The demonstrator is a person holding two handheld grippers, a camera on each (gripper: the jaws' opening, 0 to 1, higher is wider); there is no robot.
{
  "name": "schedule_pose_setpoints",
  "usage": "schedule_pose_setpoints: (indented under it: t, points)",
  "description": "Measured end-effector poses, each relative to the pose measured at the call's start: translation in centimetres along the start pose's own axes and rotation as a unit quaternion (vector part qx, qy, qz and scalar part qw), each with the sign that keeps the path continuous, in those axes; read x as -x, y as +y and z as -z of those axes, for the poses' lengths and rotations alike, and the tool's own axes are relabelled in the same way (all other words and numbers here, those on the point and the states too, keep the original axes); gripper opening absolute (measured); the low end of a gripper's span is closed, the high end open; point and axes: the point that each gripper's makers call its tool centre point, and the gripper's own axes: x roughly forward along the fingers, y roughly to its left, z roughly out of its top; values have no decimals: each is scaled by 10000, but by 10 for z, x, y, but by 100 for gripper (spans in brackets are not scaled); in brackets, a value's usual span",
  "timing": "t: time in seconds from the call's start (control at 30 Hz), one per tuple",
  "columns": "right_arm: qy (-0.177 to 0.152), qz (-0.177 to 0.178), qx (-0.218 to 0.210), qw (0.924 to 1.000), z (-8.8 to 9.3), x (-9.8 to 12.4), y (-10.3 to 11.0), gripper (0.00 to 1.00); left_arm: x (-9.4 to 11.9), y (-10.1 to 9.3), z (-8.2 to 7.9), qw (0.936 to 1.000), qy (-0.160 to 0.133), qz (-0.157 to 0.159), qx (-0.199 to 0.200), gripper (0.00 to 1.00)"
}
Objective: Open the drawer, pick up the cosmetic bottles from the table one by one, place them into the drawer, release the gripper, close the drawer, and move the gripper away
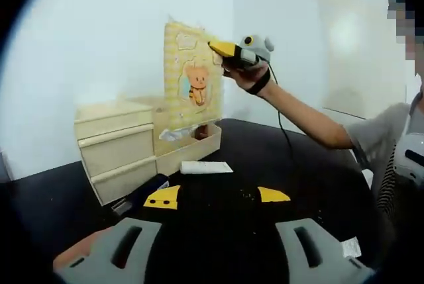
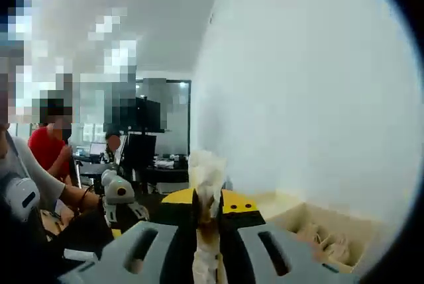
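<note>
Your left claw [image 1: 217, 196] sits low over the black table [image 1: 298, 165], jaws spread and empty. Just ahead lie a dark pen-like item [image 1: 140, 194] and a white paper slip [image 1: 206, 167].

Beyond these stands the wooden drawer unit [image 1: 116, 148], all three drawer fronts flush, so none is open yet. Joined to its side is an open wooden tray [image 1: 192, 148] with wrapped items inside; possibly the cosmetics, but the view is too poor to confirm.

Farther back and higher, your right claw [image 1: 225, 50] is clamped on the top corner of a yellow bear-print bag [image 1: 192, 82], lifted above the tray. In the right gripper view the right claw [image 2: 207, 204] pinches the bag's thin edge [image 2: 207, 185].

Judgement: the bag looks light, soft and floppy; it will swing and crumple. Grip at the stiff top seam, and support it before lowering.
</note>
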Motion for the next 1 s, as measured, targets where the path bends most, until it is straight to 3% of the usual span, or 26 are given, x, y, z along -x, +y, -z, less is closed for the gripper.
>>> schedule_pose_setpoints:
  t: [0.4, 0.57, 1.0]
  points:
    - [-265, 573, -259, 9977, -4, 4, -75, 8, -18, 4, -2, 9997, 121, 171, -114, 38]
    - [-256, 743, -367, 9962, 10, 2, -103, 8, -21, 6, -2, 9995, 182, 211, -175, 38]
    - [-308, 765, -696, 9942, 51, -20, -142, 8, -26, 12, 7, 9990, 286, 265, -220, 37]
